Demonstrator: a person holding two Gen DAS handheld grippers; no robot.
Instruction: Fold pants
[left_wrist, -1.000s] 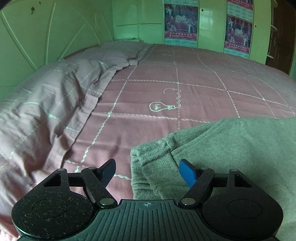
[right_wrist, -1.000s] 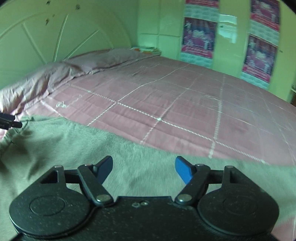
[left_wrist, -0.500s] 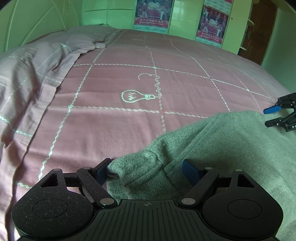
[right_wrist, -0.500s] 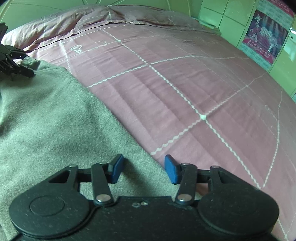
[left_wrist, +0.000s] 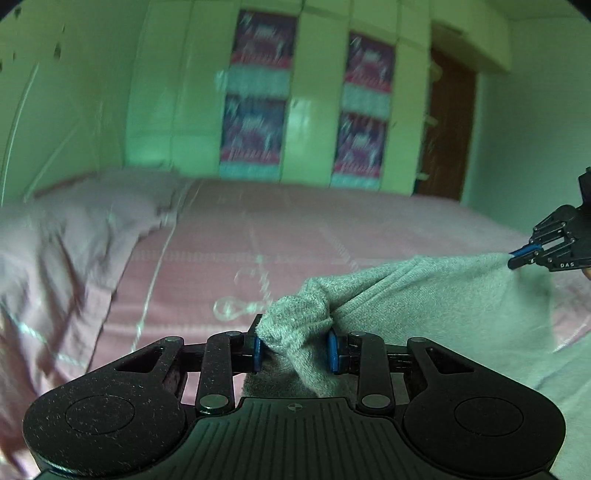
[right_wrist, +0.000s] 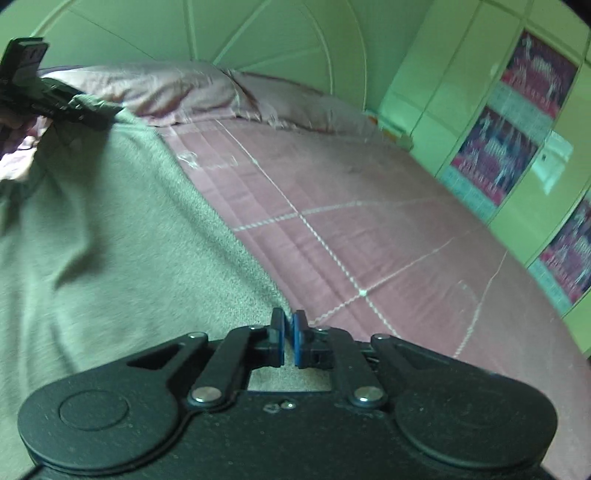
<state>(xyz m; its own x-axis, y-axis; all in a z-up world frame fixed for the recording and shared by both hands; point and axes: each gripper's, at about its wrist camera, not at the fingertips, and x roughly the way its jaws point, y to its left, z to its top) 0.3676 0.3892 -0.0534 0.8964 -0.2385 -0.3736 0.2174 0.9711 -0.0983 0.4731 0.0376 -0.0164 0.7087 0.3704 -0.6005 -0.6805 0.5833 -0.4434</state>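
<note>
Grab-and-lift step: grey pants (left_wrist: 424, 295) lie on the pink bedspread (left_wrist: 229, 258), top edge raised between both grippers. Left gripper (left_wrist: 294, 349) jaws closing on a bunched corner, pointing slightly down; right gripper (right_wrist: 289, 341) pinched narrow on the far edge, angled more steeply. Next likely needs both edges carried across evenly, keeping the cloth taut.

The grey fleece pants (left_wrist: 424, 291) are stretching across the lower right of the left wrist view, one corner bunching into a thick wad at lower centre, and filling the left half of the right wrist view (right_wrist: 110, 240), wrinkling there.
</note>
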